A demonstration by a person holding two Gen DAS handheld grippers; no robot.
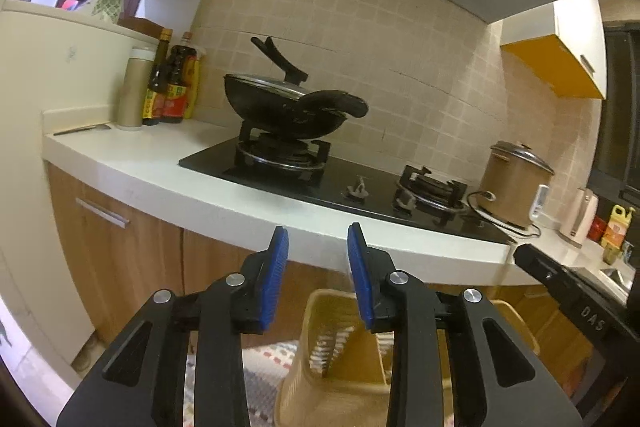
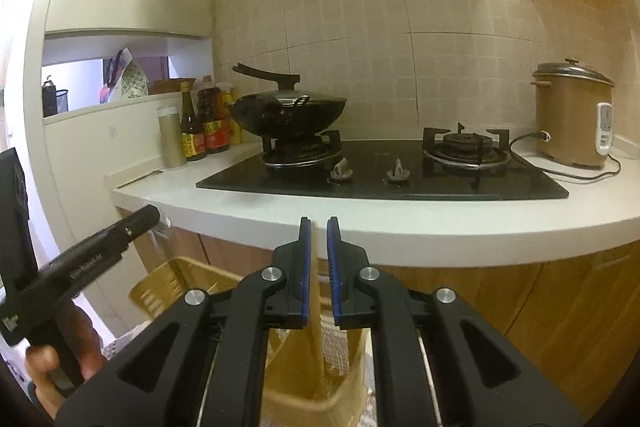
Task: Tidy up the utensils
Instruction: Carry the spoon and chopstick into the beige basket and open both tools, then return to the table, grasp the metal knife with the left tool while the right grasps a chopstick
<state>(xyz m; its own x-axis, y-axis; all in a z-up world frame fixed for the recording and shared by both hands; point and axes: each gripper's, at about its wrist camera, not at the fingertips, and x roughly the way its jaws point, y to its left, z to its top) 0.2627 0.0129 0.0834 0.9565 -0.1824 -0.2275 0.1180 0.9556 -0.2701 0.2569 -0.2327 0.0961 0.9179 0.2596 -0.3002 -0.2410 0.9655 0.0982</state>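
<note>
A tan slotted plastic utensil basket hangs below the counter edge; it also shows in the right wrist view. My right gripper is shut on the basket's thin upright wall and holds it up in front of the counter. My left gripper is open and empty just above the basket, level with the counter front. A metal utensil lies on the white counter at the far left, beside the bottles; it also shows in the right wrist view.
A black wok with lid sits on the left burner of the black hob. Bottles stand at the counter's left end, a brown rice cooker at its right. Wooden cabinets are below.
</note>
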